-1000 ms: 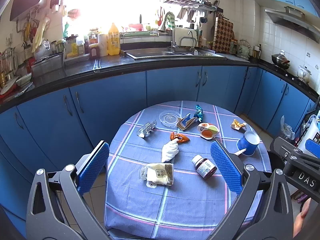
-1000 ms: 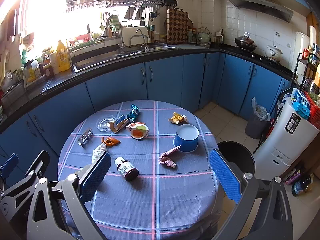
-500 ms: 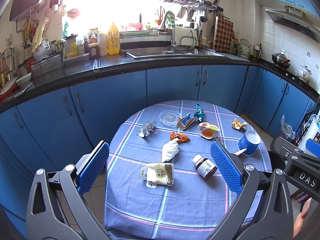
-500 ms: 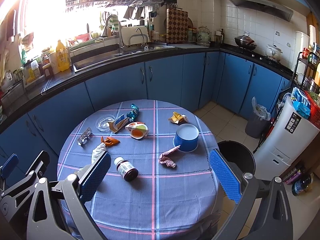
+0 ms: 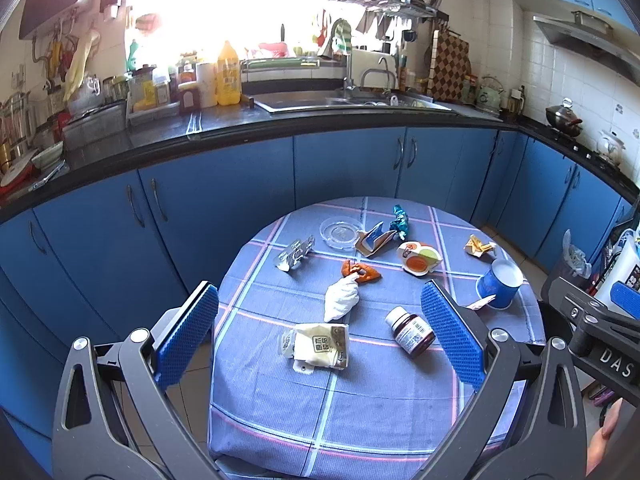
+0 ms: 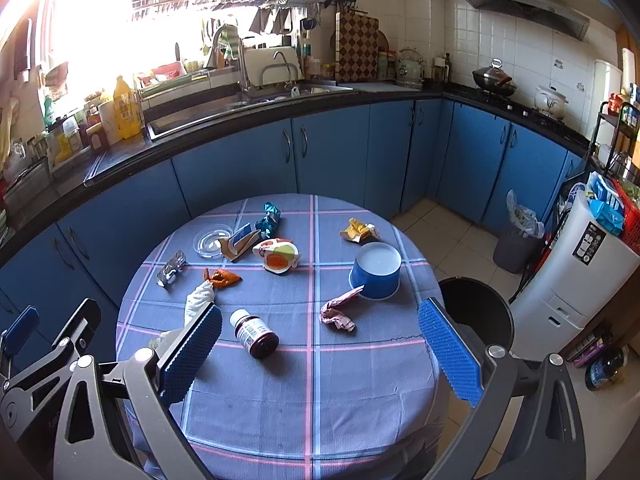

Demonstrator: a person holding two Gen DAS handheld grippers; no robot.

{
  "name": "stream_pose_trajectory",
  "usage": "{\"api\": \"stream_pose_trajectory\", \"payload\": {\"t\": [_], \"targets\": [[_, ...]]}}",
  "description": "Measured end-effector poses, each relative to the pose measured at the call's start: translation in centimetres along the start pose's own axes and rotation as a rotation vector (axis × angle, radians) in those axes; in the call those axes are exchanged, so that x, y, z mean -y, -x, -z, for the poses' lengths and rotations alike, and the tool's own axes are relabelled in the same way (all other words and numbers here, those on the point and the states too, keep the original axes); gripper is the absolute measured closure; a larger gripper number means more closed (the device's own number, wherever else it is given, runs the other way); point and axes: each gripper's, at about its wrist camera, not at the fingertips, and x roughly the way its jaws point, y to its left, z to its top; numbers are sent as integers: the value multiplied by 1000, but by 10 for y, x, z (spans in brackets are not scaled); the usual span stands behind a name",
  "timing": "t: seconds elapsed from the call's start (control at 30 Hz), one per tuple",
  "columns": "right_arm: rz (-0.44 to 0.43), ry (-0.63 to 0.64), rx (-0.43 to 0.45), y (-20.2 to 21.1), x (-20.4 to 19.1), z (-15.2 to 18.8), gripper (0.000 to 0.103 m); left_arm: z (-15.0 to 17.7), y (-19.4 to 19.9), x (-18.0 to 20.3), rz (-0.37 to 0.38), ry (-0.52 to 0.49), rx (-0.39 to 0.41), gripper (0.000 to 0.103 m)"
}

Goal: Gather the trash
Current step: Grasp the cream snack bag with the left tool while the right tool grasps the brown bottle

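Both the left gripper point(image 5: 320, 336) and right gripper point(image 6: 320, 344) hover with fingers spread, empty. Trash lies ahead of the fingers on the tabletop point(image 6: 312, 400). Risk: the brown bottle point(image 6: 255, 333), lying between the right fingers, may roll when nudged; thin wrappers point(image 6: 337, 313) may slip a shallow pinch.

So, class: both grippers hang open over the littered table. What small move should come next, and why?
Probably lower the right gripper onto the pink wrapper: its jaws are open and empty, the wrapper lies just ahead of them, and the black bin stands at the table's edge beside it.
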Motion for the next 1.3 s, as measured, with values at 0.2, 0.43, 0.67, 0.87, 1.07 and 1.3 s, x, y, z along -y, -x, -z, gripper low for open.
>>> {"api": "stream_pose_trajectory", "payload": {"t": [0.2, 0.43, 0.67, 0.87, 1.07, 1.3], "targets": [[17, 19, -2, -14, -3, 3, 7, 4, -18, -3, -15, -3, -44, 3], [2, 106, 13, -55, -16, 20, 7, 22, -67, -4, -54, -43, -133, 3], [-50, 101, -72, -107, -13, 40, 7, 42, -109, -11, -13, -51, -223, 3], [-76, 129, -127, -134, -17, 48, 7, 53, -143, -11, 2, -34, -311, 3], [-71, 154, -145, -154, -24, 48, 7, 59, -169, -4, 14, -67, -373, 3], [-66, 167, -164, -167, -32, 49, 7, 70, -197, -15, 25, -31, -458, 18]]}}
